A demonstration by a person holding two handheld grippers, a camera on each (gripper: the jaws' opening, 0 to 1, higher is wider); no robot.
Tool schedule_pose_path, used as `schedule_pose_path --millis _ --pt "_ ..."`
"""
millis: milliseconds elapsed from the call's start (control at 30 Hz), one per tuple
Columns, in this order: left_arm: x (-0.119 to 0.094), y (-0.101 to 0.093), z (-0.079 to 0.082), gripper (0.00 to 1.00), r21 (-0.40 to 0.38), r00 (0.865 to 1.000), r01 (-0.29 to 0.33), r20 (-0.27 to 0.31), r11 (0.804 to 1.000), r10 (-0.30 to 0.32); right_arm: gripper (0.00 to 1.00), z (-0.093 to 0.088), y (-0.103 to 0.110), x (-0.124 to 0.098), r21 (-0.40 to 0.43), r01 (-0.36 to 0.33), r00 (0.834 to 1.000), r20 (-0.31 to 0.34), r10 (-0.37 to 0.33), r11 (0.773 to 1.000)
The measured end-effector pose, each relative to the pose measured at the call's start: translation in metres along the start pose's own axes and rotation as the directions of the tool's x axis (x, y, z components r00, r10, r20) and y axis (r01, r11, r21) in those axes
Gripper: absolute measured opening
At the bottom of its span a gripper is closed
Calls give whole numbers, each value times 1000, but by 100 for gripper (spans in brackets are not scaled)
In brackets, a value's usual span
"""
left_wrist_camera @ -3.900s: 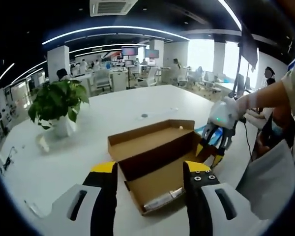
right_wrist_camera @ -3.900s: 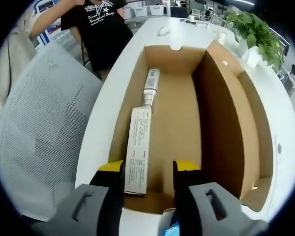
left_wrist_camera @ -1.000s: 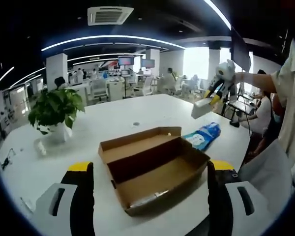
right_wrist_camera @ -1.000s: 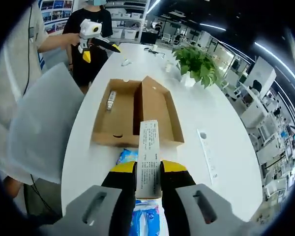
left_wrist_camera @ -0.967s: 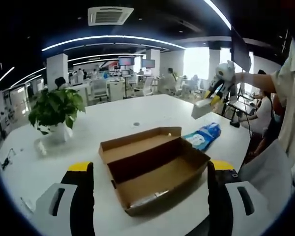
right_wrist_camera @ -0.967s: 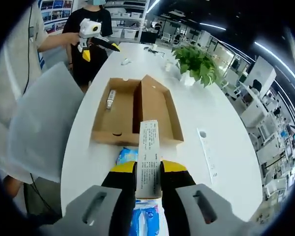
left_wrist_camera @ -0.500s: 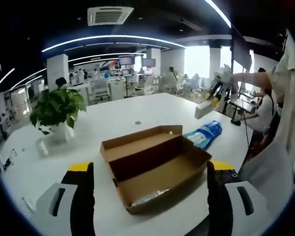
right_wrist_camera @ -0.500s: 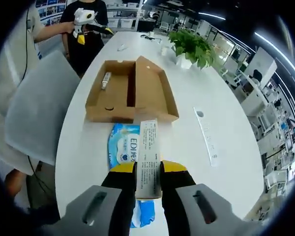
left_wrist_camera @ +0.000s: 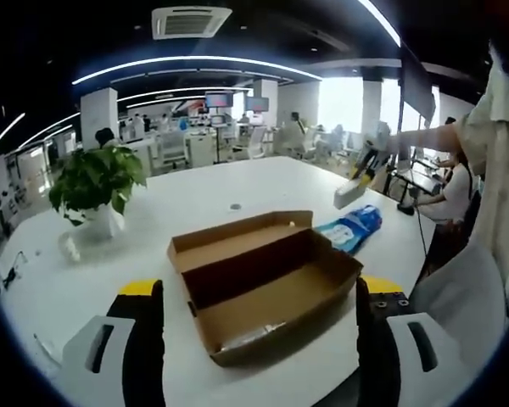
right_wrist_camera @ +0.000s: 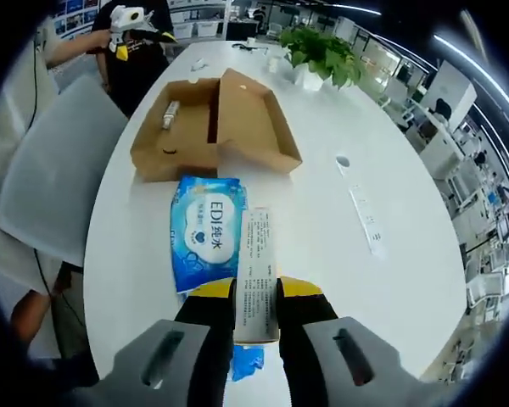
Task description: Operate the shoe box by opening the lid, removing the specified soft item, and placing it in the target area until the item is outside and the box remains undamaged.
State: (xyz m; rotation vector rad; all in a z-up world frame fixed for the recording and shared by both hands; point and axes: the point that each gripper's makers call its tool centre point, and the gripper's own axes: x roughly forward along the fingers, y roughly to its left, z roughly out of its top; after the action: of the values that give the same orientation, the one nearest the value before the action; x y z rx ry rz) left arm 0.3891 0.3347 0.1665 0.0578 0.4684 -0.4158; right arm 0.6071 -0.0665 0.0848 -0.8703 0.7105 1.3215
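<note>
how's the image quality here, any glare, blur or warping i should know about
Left gripper view: ceiling light strips bow into arcs from fisheye warp, the windows are blown out white, and the right gripper at the far edge looks soft. Right gripper view: evenly lit; the small white box and blue wipes pack print is sharp, while the table edges curve.

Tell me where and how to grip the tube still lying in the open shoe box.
Grip the tube across its narrow middle, coming straight down from above. It lies flat on the floor of the shoe box, lengthwise beside one wall, so the jaws should straddle its width, probably the only open approach.
</note>
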Motion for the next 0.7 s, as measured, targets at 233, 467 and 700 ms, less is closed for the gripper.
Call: schedule_pose_path --millis 233,467,700 --pt "0 2 -2 97 -9 1000 -8 -5 1000 8 16 -26 -10 13 4 -6 999 -42 6 1000" --pt "2 -1 2 98 -10 1000 -1 9 1000 1 16 -52 -23 29 7 -10 997 -82 10 1000" --pt "4 -2 4 97 -17 1000 -5 20 1000 5 16 -71 -26 40 1 -16 992 -125 16 1000"
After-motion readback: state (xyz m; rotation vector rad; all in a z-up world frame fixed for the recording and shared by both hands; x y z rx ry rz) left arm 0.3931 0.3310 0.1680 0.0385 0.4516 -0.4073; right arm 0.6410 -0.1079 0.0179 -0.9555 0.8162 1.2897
